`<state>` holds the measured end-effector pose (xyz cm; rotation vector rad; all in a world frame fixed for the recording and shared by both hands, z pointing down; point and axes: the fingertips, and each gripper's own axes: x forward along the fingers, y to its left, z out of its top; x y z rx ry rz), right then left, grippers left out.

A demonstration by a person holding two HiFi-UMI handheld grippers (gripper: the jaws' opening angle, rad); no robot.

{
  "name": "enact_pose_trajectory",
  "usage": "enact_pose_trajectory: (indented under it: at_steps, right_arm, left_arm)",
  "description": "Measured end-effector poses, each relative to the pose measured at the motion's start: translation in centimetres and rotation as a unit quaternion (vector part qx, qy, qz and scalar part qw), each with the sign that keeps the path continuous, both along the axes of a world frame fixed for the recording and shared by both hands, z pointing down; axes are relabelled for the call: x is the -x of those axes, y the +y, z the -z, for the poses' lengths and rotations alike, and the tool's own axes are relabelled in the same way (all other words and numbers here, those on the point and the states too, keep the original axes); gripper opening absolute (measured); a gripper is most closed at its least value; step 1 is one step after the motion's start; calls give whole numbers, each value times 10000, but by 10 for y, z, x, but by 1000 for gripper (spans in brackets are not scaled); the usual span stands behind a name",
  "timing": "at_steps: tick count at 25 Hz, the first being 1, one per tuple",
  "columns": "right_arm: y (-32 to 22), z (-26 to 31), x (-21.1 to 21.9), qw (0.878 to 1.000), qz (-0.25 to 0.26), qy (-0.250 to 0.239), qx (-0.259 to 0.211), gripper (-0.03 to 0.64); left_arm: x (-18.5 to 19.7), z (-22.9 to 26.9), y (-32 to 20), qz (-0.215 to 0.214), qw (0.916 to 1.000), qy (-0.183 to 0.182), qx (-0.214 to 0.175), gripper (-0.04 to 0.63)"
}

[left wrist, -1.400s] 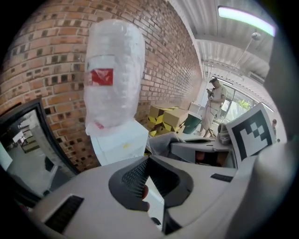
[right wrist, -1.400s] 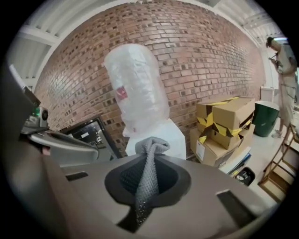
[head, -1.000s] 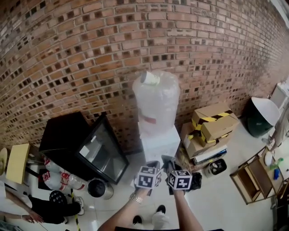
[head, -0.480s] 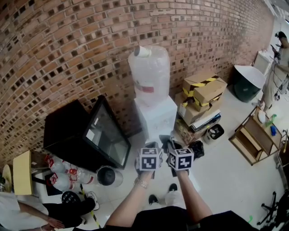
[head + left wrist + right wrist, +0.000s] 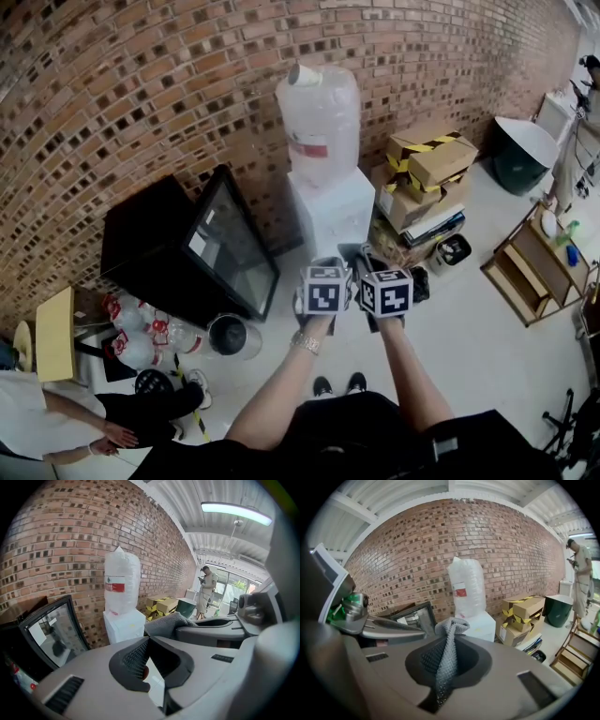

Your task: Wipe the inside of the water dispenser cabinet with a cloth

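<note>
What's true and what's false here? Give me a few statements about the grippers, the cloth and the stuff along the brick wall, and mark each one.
1. The right gripper is clamped on a grey cloth. True.
2. The left gripper grips that cloth as well. False: its jaws are together with nothing between them.
3. The water bottle lies on the floor. False: it stands on top of the white dispenser.
4. In the head view, cardboard boxes with yellow and black tape are stacked to the right of the dispenser. True.
5. The black glass-door cabinet stands to the right of the dispenser. False: in the head view it is on the dispenser's left.
</note>
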<state>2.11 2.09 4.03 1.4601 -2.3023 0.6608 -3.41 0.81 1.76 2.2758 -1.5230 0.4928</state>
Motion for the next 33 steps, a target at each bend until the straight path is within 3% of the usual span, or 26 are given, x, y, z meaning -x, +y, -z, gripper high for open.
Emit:
enact_pose_trajectory:
  at_steps: [33]
  right_arm:
    - [-29, 14, -5, 9993, 355, -119, -93, 12]
  left_arm:
    - [-9, 18, -22, 108, 9996, 4, -244, 5]
